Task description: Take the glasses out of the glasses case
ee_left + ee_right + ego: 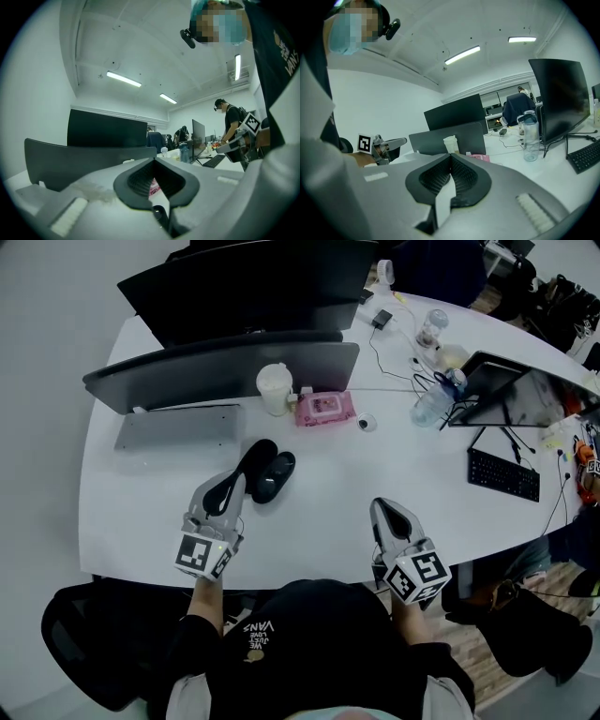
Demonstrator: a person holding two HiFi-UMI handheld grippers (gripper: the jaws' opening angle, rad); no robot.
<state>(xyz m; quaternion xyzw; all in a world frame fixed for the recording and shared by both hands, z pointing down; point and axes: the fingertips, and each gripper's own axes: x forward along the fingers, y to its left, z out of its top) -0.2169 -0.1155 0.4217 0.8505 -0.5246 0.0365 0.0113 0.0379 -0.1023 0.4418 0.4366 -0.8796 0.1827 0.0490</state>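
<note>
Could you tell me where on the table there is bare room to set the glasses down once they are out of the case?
The widest bare patch of the table lies between the glasses case and the keyboard, nearer the person than the pink pack. It is crowded at the far right, round the bottle and the dark screen.

White cup (274,388) beside pink wipes pack (324,408); keyboard (503,474) apart.

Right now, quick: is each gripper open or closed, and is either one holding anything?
Left gripper: closed, holding nothing.
Right gripper: closed, holding nothing.
</note>
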